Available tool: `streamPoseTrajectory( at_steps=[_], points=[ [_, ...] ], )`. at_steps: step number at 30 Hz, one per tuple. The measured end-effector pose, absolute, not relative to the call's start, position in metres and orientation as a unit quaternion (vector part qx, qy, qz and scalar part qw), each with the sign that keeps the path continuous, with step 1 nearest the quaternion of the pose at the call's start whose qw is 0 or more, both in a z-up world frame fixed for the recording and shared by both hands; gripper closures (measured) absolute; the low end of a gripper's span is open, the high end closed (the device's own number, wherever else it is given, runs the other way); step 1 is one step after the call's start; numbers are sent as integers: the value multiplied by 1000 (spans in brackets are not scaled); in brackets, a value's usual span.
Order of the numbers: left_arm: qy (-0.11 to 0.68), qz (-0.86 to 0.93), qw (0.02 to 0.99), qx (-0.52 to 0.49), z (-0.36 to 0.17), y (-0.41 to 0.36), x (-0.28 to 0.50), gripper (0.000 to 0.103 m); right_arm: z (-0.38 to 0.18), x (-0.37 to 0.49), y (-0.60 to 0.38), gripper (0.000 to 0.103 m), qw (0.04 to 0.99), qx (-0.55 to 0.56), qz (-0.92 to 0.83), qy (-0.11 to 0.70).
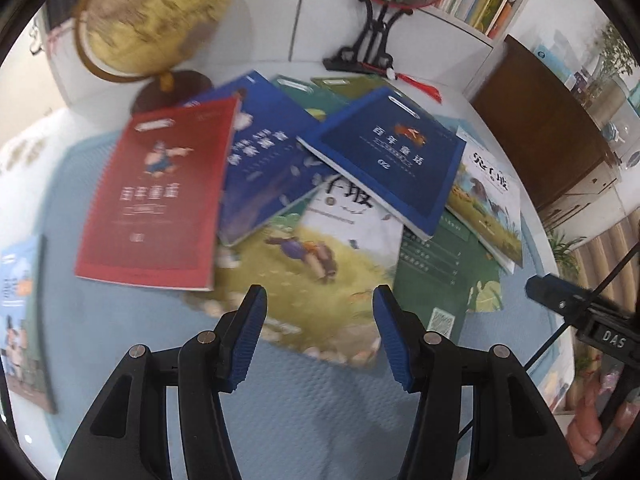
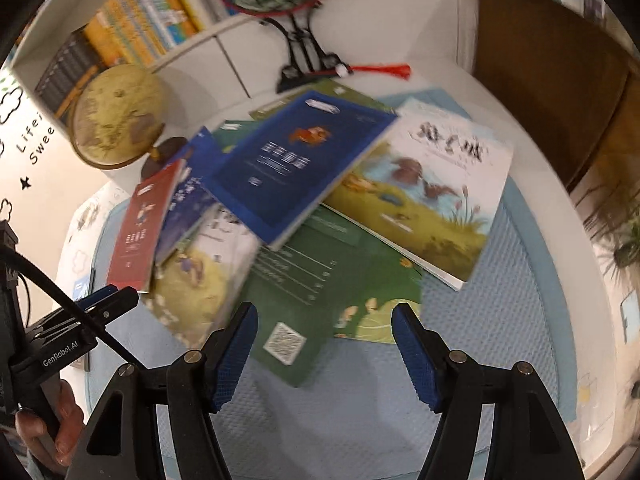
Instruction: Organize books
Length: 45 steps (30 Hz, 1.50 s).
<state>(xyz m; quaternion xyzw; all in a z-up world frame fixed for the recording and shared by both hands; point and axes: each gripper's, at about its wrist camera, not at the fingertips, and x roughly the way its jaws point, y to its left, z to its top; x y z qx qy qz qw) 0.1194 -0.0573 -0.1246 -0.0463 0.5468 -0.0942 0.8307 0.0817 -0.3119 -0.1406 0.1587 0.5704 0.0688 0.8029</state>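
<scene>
Several books lie in a loose overlapping heap on a light blue mat [image 1: 304, 408]. A red book [image 1: 156, 196] lies at the left, a dark blue one [image 1: 260, 160] beside it, and a blue book [image 1: 384, 156] on top. Under them lie a white and yellow picture book [image 1: 320, 256], a green book [image 1: 440, 276] and another picture book [image 1: 488, 192]. My left gripper [image 1: 320, 300] is open and empty, just above the picture book's near edge. My right gripper [image 2: 324, 316] is open and empty over the green book [image 2: 312, 288]. The blue book [image 2: 296, 160] and the red book [image 2: 140, 224] also show there.
A globe [image 1: 152, 16] stands at the back left and a red fan on a black stand [image 1: 376, 40] at the back centre. A white bookshelf [image 2: 160, 12] full of books rises behind. A brown cabinet [image 1: 540, 120] stands at the right. Another book [image 1: 24, 320] lies at the far left.
</scene>
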Motion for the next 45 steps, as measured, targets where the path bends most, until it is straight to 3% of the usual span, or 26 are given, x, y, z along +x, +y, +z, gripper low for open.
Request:
streamPoseTrajectory(
  at_steps=[4,5,7,17,19,24,28,31,45],
  points=[
    [543,-96,833,-45,-126,-71,144,48,-161,96,-328,36,784,188,81,586],
    [540,-92,836,-37,-125,-75,154,44,-164,100,-329,36,781,191,85,588],
    [527,-94,844,-25,-120,-80,176,24,-169,115,-329,36,778,195,95,590],
    [535,-101,838,26,-144,-98,288,24,-203,183,-310,36,761,216,102,603],
    [539,-100,836,30,-153,-101,302,24,-212,192,-308,44,756,220,99,609],
    [551,-113,826,34,-171,-110,325,29,-211,207,-299,49,768,204,110,597],
    [570,-157,806,19,-183,-119,320,39,-212,213,-287,56,773,184,121,595],
    [562,-160,810,48,-180,-126,305,39,-211,212,-281,56,782,160,117,591],
    [605,-228,761,-54,-181,-115,132,39,-211,121,-319,56,761,121,167,615]
  ],
)
